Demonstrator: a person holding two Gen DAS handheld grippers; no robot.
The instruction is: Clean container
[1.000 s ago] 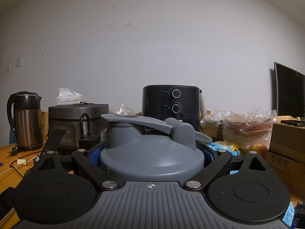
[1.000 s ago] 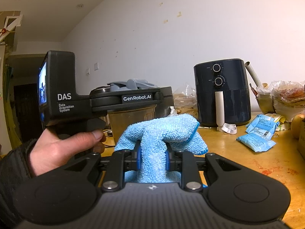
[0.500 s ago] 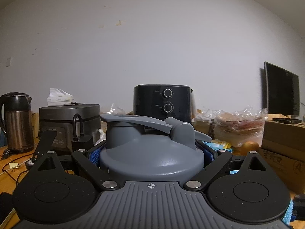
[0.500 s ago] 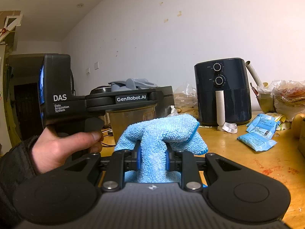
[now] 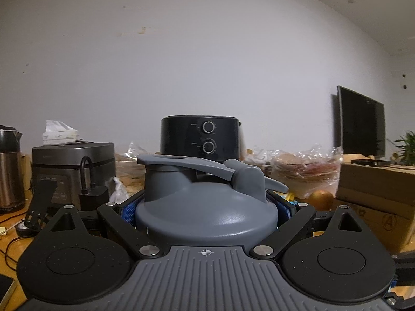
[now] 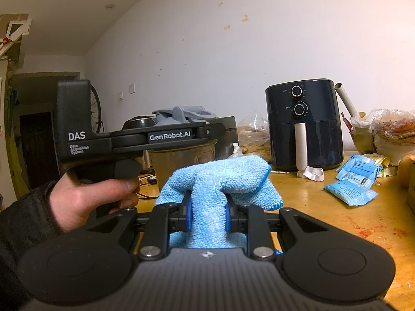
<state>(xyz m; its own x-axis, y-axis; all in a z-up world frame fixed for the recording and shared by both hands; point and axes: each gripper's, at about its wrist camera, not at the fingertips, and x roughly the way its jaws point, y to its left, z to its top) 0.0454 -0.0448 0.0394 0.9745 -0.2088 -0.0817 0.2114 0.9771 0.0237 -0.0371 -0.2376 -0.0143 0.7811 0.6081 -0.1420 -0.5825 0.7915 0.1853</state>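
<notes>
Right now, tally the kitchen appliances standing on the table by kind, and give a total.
Air fryer: 1
Rice cooker: 1
Electric kettle: 1
Total: 3

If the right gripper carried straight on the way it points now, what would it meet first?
Probably the container held in the left gripper: it stands just beyond the blue cloth clamped in the right gripper, though depth is hard to judge.
</notes>
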